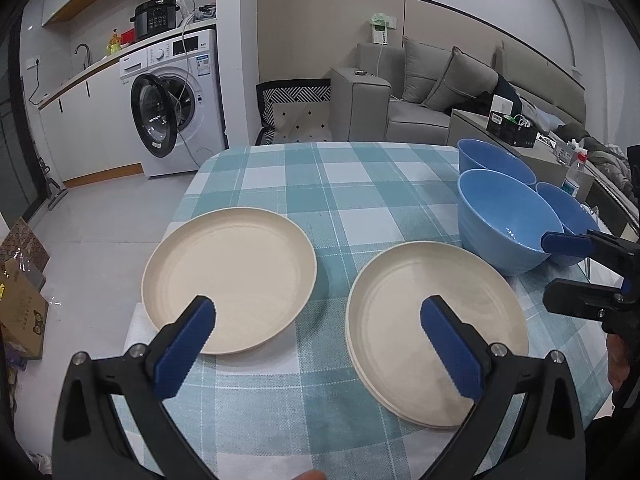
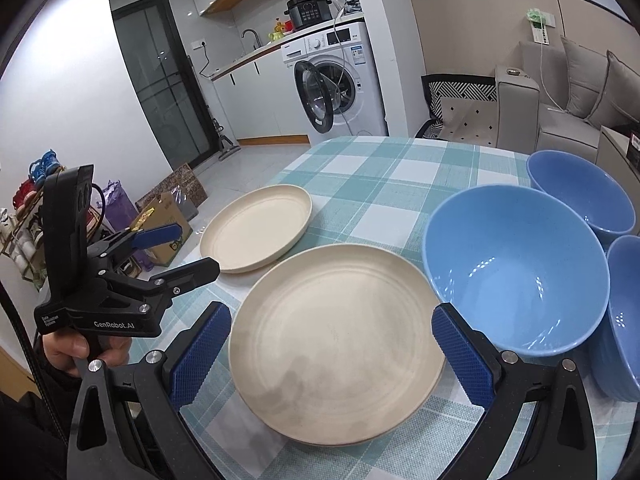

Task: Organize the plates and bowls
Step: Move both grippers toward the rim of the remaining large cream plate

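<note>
With both tools gaping empty, the lone round cream plastic plate (image 1: 228,280), ahead-left of the left tool (image 1: 318,344), is best being gripped by its rim and stacked onto the cream plate pile (image 2: 340,344) lying between the right tool (image 2: 332,356) fingers.

Home flat, washing machine (image 1: 176,96), sofa (image 1: 432,92)

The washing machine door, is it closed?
No, the washing machine has its round door swung open to the left, so you can see into the drum.
</note>
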A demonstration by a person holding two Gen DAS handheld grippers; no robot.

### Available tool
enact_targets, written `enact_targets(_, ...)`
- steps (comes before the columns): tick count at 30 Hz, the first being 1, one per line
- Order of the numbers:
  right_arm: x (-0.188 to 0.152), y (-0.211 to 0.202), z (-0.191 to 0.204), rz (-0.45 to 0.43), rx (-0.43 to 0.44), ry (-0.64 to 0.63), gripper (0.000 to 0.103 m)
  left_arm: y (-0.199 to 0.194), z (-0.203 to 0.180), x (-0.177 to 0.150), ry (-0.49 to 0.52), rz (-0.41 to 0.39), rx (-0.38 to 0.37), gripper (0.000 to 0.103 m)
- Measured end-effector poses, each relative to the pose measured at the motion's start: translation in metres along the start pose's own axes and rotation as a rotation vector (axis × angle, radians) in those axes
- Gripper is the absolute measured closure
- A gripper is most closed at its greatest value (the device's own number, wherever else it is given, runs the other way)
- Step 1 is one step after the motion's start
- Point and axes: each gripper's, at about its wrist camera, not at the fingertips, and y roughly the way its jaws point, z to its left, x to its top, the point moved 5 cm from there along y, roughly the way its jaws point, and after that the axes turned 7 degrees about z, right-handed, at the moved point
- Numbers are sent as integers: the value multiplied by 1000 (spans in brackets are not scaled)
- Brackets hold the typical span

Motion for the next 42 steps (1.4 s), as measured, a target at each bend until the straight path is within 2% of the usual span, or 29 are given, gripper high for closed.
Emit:
enact_targets(16,47,6,7,-32,-7,30,1,-6,67,19,-136,-45,102,0)
enact_targets(22,60,13,7,-30,-9,45,1,0,81,26,-151,-47,130,0)
enact_targets(28,73,22,7,-28,-27,53,1,7,93,30,-192,-40,130,0)
enact_targets(36,87,35,6,-16,-34,76,1,20,102,36,-188,-21,162,0)
enact_targets(42,99,49,8,2,-43,76,1,25,114,40,-209,-20,153,0)
